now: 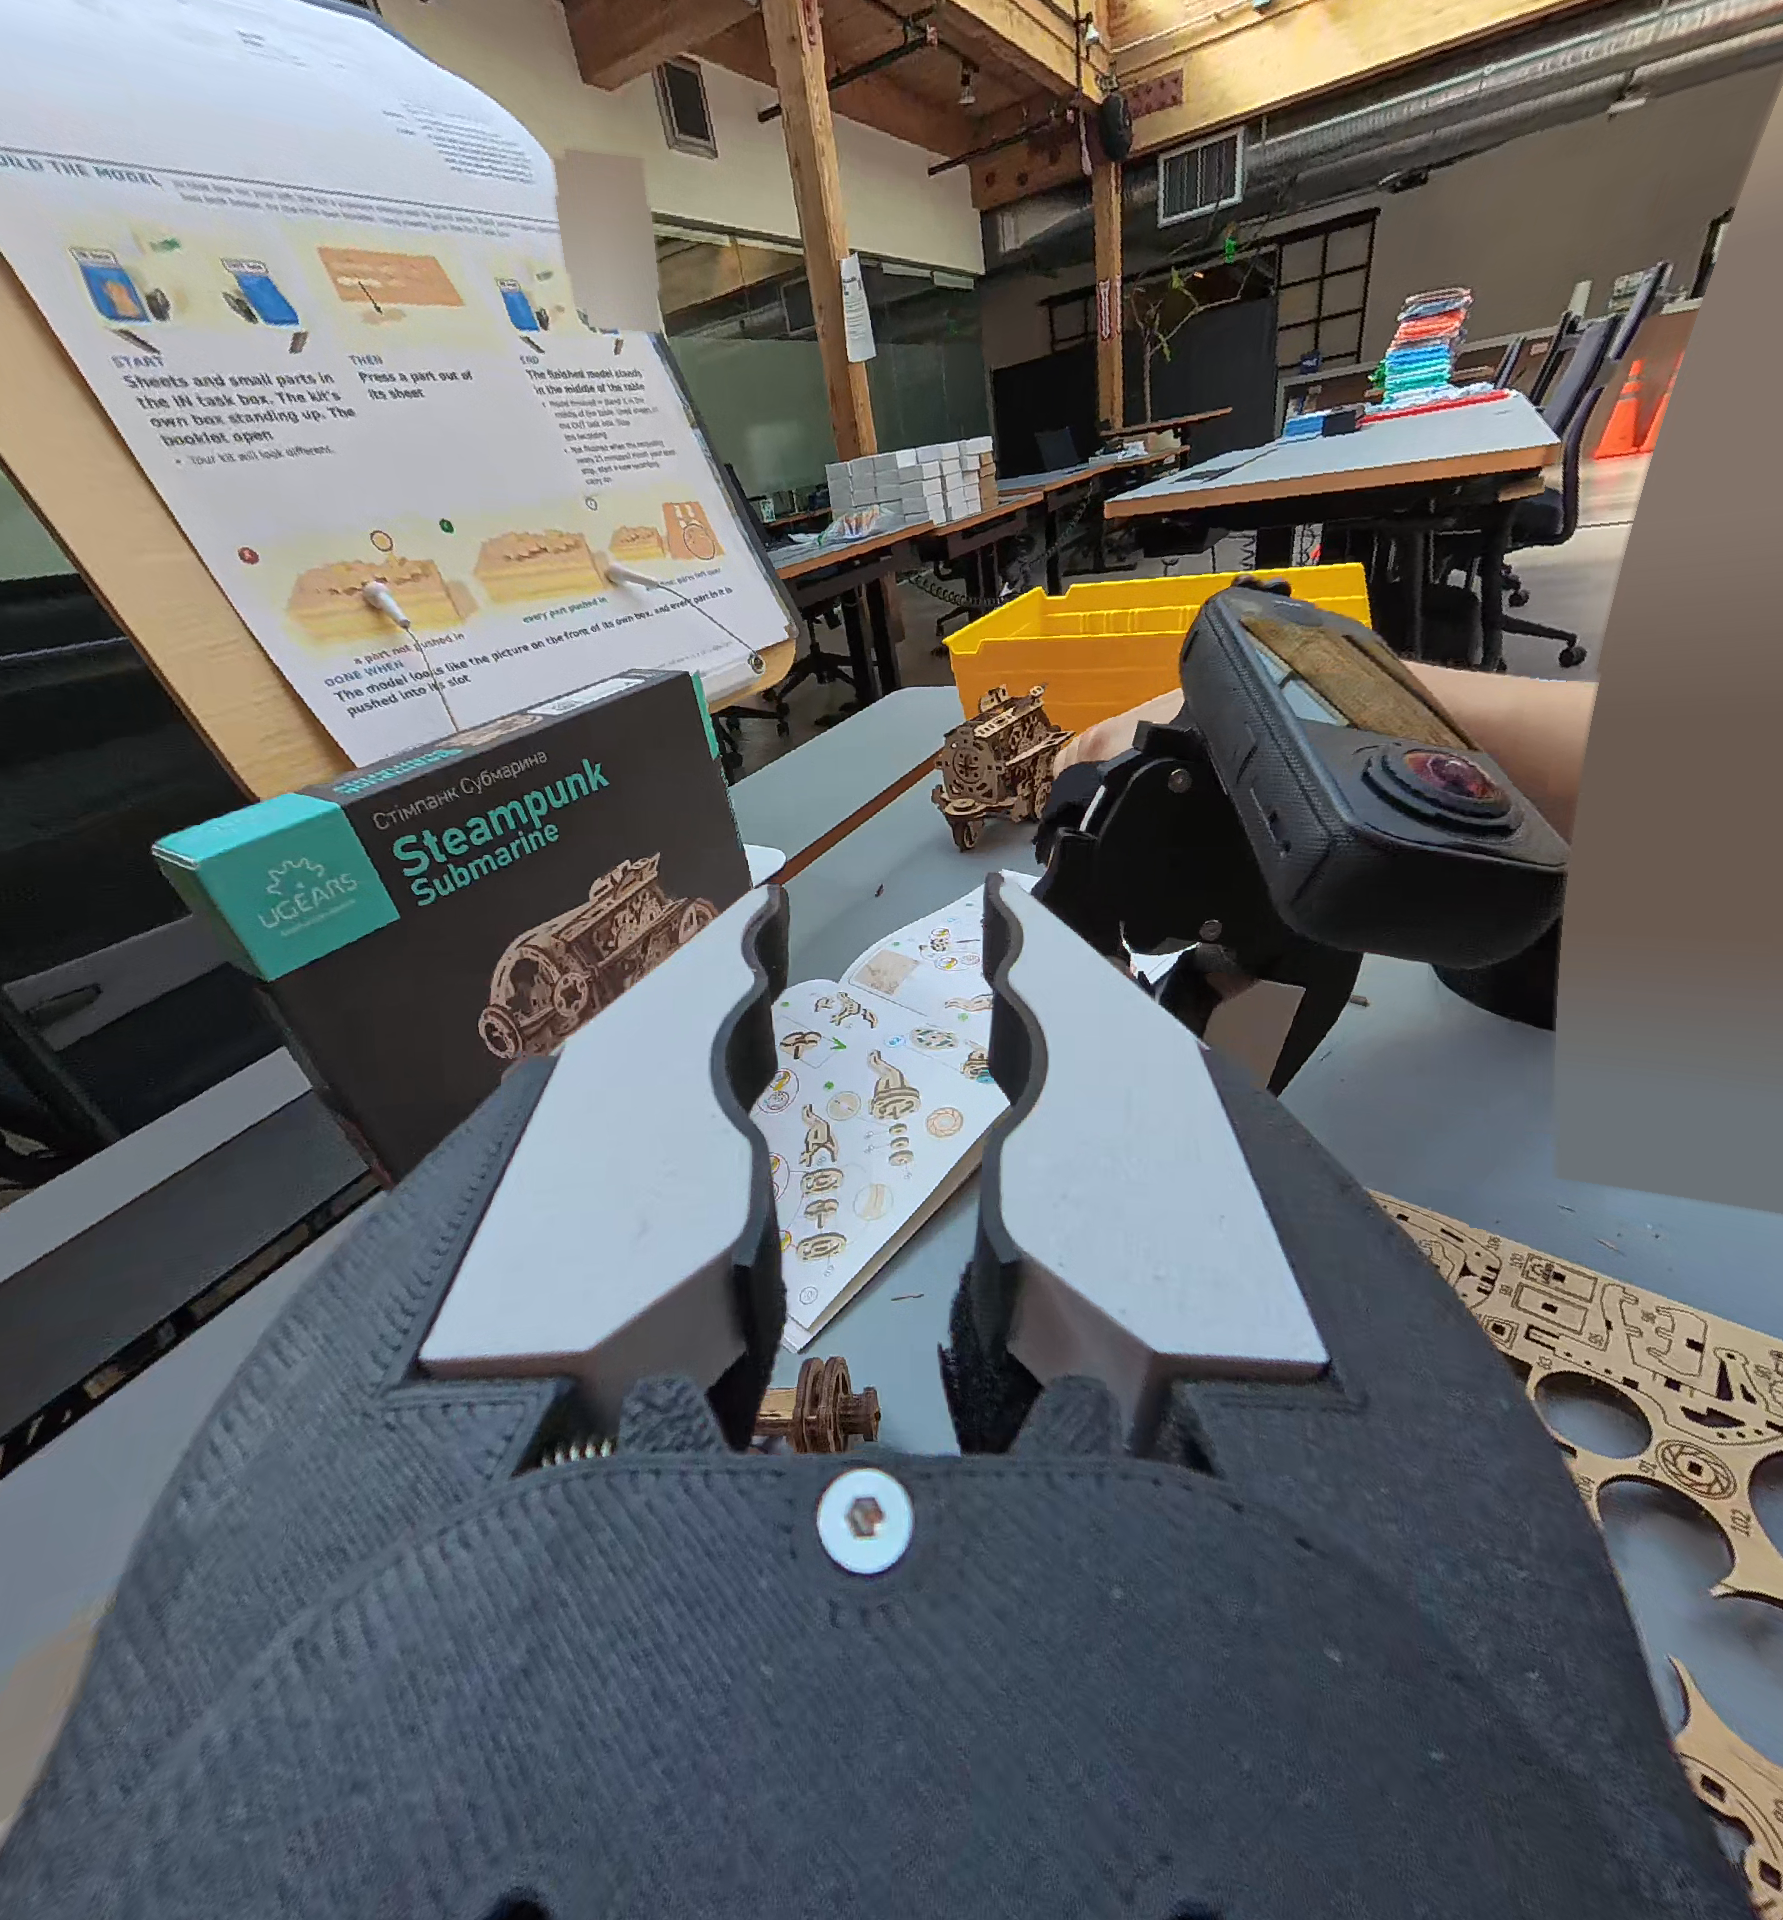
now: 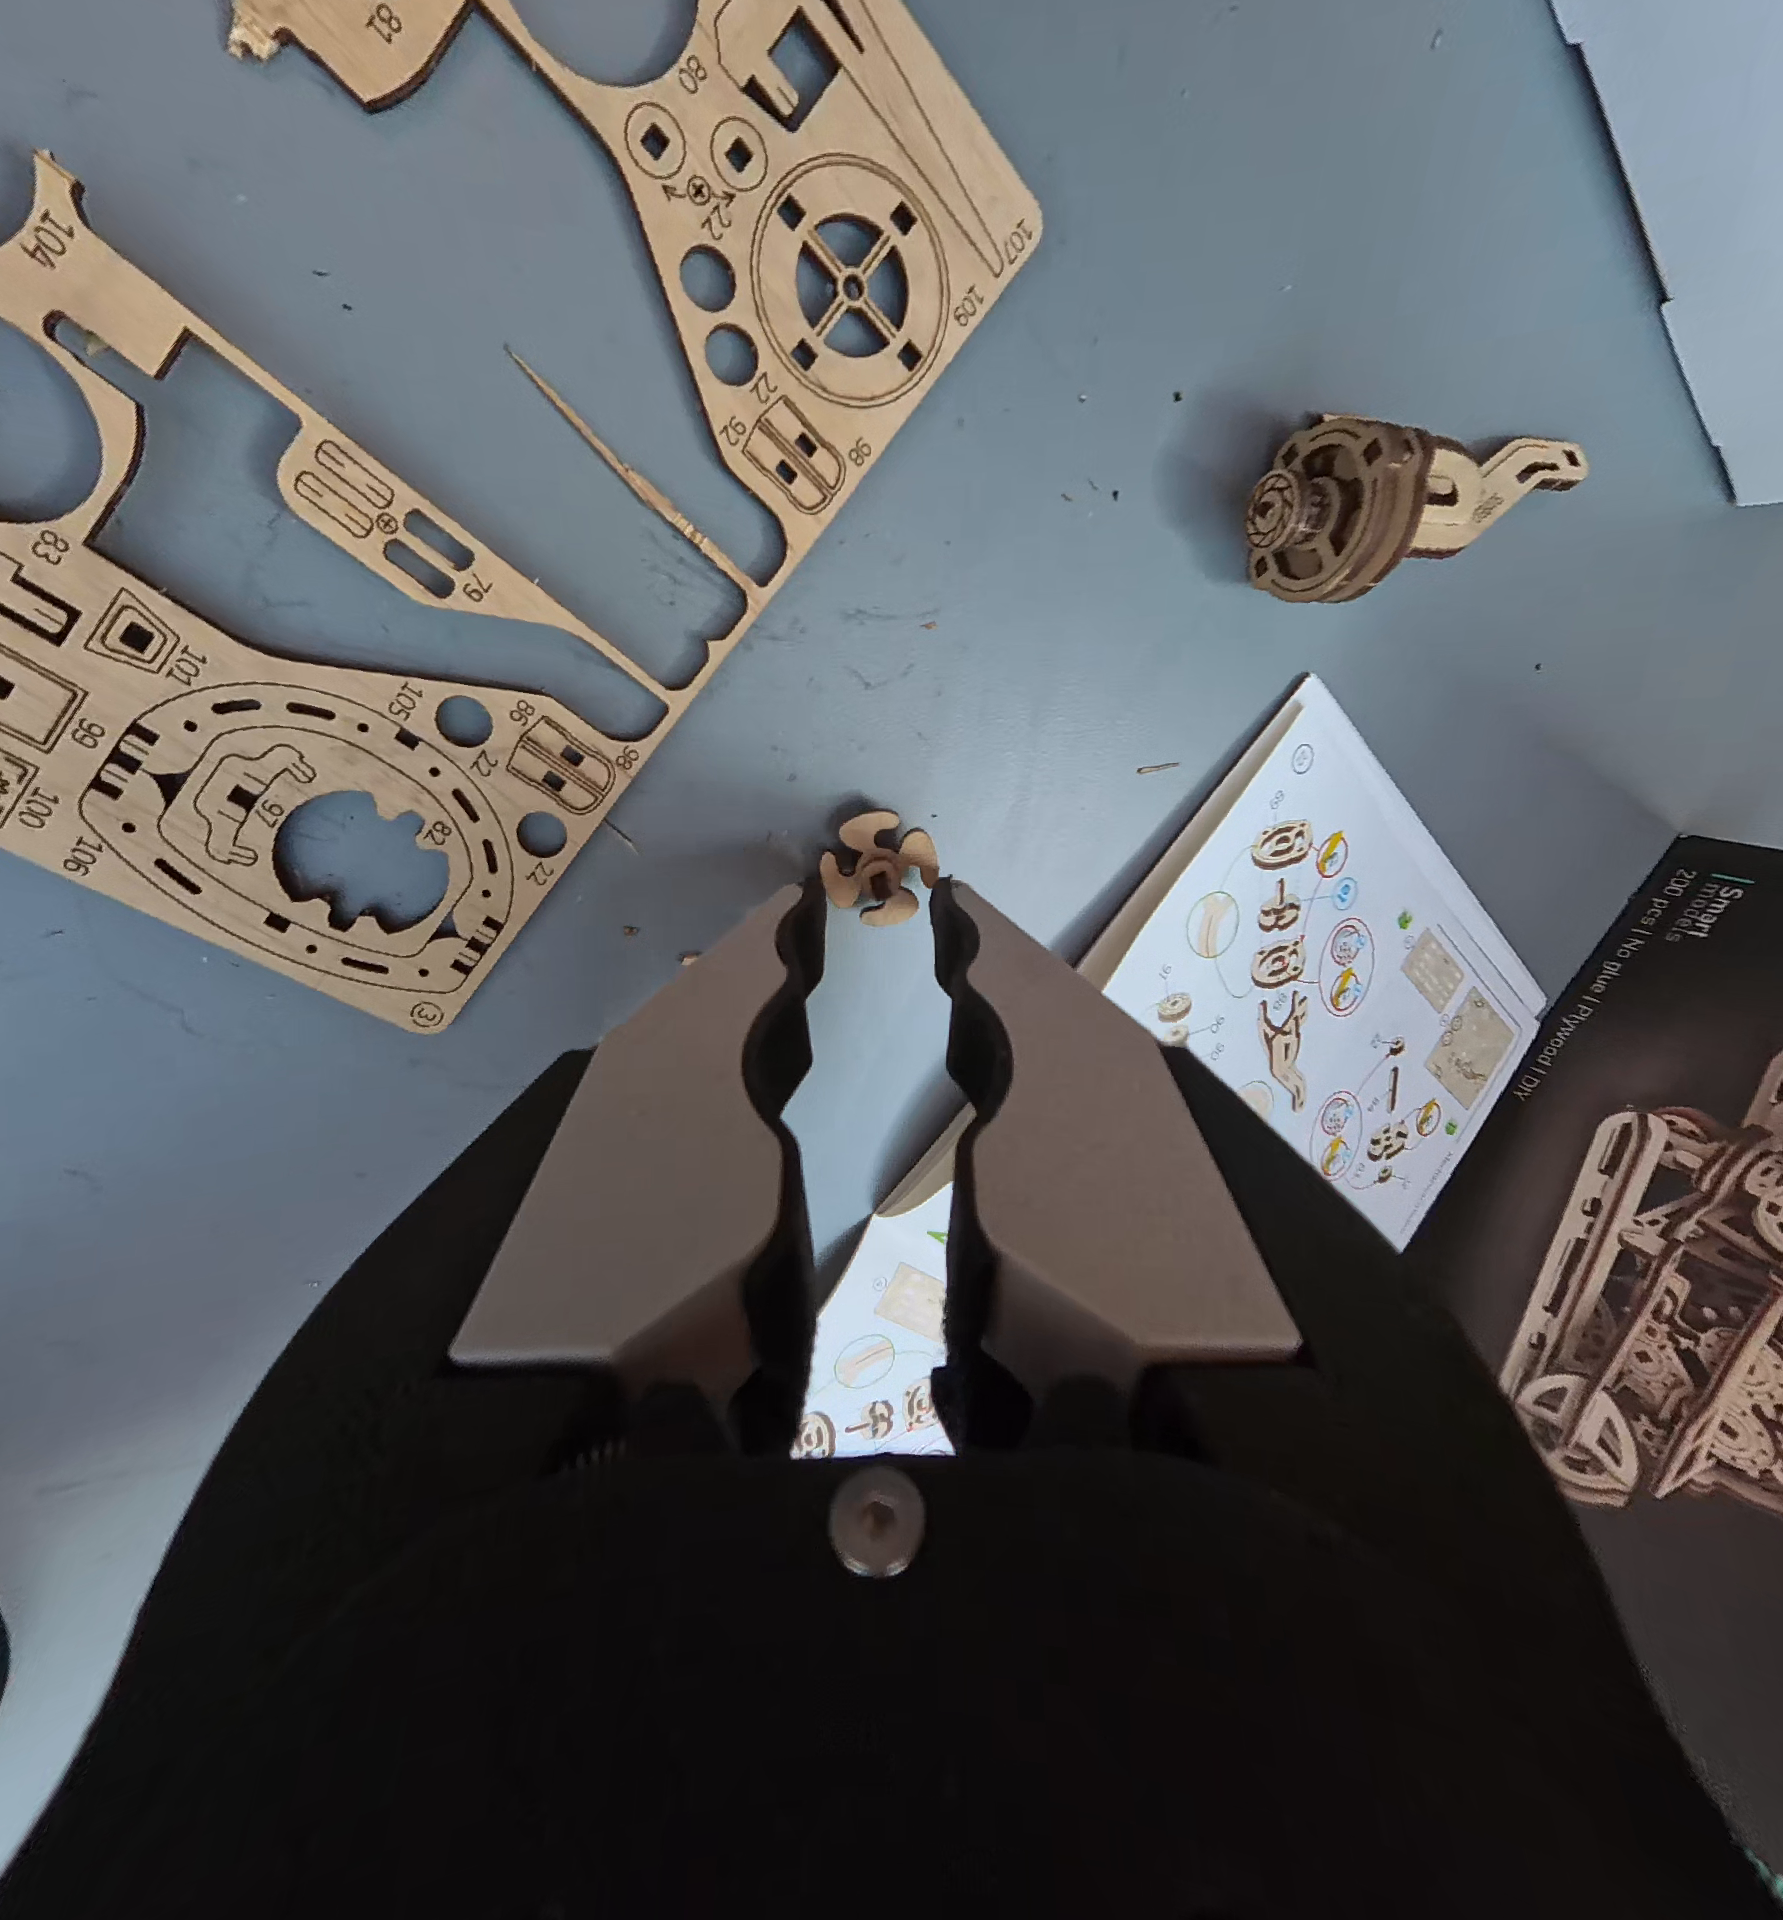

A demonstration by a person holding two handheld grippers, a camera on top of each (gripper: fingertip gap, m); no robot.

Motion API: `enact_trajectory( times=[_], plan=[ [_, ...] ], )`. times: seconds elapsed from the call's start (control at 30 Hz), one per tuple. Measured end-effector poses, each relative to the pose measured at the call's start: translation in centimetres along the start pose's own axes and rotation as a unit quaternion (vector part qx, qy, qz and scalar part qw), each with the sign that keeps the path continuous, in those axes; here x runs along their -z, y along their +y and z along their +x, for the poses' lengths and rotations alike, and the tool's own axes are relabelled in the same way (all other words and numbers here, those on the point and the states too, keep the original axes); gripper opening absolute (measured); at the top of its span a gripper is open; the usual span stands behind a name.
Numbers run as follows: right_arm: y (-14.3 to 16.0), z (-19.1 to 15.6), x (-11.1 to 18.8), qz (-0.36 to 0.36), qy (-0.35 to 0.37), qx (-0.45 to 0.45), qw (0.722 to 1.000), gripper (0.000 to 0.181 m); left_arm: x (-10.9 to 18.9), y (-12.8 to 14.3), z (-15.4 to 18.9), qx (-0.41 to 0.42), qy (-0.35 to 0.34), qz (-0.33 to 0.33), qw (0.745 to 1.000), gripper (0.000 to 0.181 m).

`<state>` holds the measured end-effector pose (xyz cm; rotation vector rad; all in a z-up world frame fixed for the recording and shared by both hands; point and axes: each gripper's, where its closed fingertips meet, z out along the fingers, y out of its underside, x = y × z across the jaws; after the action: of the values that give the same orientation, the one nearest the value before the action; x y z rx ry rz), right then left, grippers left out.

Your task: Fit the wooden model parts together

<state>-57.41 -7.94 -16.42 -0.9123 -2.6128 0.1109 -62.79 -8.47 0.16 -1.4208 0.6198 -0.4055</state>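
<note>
The small pale wooden propeller-shaped part (image 2: 878, 869) lies flat on the grey surface (image 2: 970, 644), just beyond and between the right gripper's (image 2: 866, 899) parted, empty fingers; the left gripper (image 1: 882, 914), also released, hovers farther off.

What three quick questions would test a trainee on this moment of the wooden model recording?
1. True or false: the kit box lies flat on the table.
2. What sits at the tips of the right gripper? A) a small propeller-shaped wooden part B) a screwdriver C) a glue bottle
3. Fill in: the partly built model stands beside a ____ bin.

Key: 1 false, it stands upright; 2 A; 3 yellow.
</note>
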Motion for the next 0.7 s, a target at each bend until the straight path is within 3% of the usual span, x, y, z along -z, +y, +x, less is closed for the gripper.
enact_trajectory(
  times=[0.23,0.47,0.6,0.7],
  plan=[
    [0.7,-0.2,0.8,0.046,-0.019,-0.107,0.993,0.02,-0.5,2.2,0.2,0.024,0.017,-0.028,0.999,0.036],
    [0.3,-0.1,1.7,0.149,-0.134,-0.301,0.932,0.019,-1.5,6.4,2.7,-0.014,0.074,-0.117,0.99,0.035],
    [-1.0,-0.6,2.3,0.202,-0.202,-0.334,0.898,0.02,-1.6,7.9,3.8,-0.033,0.09,-0.136,0.986,0.03],
    [-0.8,-0.6,1.9,0.218,-0.219,-0.341,0.888,0.02,-1.5,9.3,4.5,-0.043,0.108,-0.163,0.98,0.015]
  ],
)
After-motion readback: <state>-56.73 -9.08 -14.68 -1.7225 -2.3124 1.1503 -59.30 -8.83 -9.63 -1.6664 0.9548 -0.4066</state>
